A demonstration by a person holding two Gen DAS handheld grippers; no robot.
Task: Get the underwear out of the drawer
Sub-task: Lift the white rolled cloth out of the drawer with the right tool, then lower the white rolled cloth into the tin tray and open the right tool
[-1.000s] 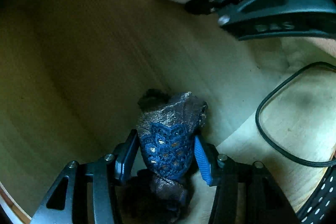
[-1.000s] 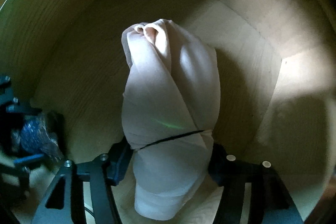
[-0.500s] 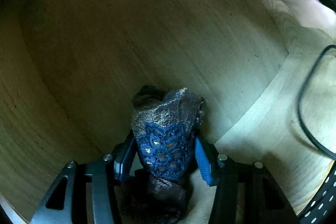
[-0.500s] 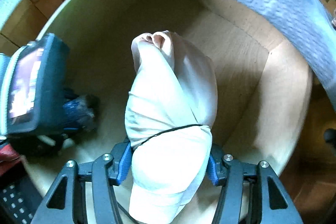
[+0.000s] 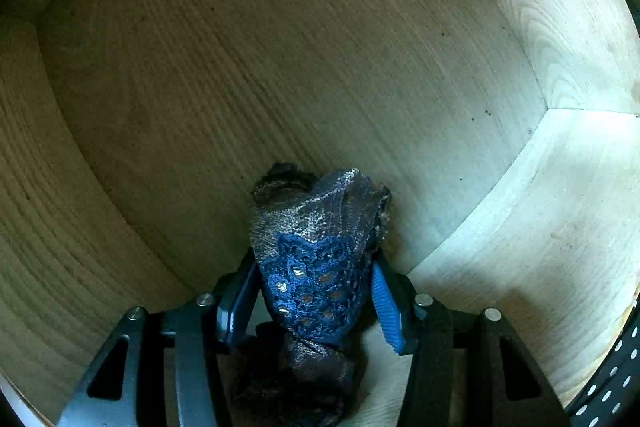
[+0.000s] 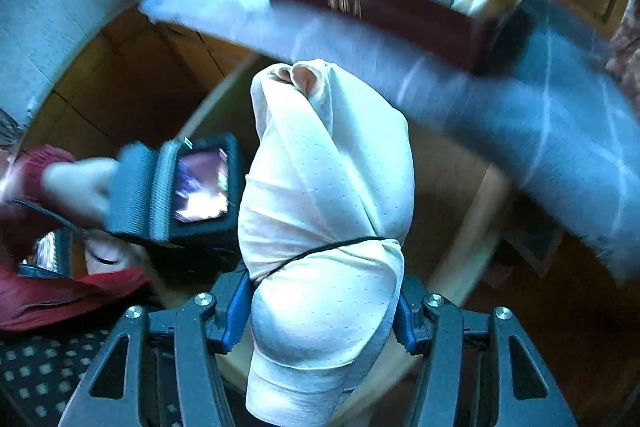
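While gripped, lace underwear, bare drawer floor

The right tongs squeeze a rolled-up white underwear with a thin black thread around it. On the left, a hand holds the other tool.

Nothing can be read: the dark red box in the right wrist view bears a small pale mark on its side, but it is too blurred to make out.
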